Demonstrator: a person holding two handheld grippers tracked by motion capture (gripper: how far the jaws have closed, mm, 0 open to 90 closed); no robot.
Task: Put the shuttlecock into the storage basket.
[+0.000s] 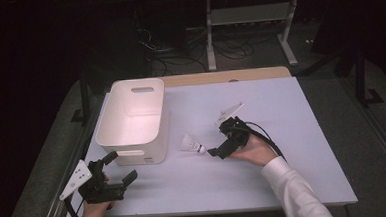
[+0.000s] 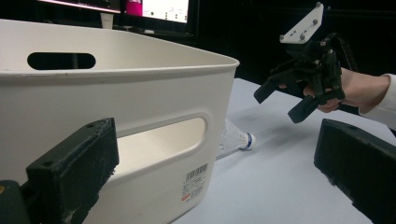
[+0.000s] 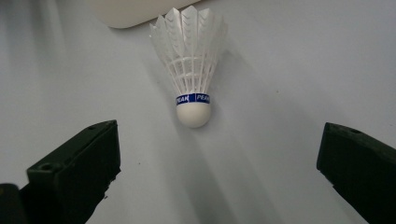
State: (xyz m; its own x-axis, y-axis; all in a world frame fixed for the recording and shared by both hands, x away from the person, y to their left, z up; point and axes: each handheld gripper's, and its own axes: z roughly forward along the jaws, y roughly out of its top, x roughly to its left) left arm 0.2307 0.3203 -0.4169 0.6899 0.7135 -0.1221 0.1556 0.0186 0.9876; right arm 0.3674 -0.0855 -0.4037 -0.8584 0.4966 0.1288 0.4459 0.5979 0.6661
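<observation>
Both grippers stood wide open: the right gripper point(image 1: 214, 151) faced the shuttlecock point(image 3: 190, 65), seemingly untouched; the left gripper point(image 1: 121, 168) hovered beside the bin point(image 1: 131, 116).

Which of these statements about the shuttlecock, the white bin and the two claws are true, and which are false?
1. The shuttlecock lies on the table, outside the white bin. True.
2. The right claw is shut on the shuttlecock. False: its jaws are open and the cork lies ahead of them, untouched.
3. The shuttlecock's cork end points toward the right claw. True.
4. The left claw grips the bin's handle. False: it is open, near the bin's front wall, holding nothing.
5. The band above the cork is red. False: it is blue.
</observation>
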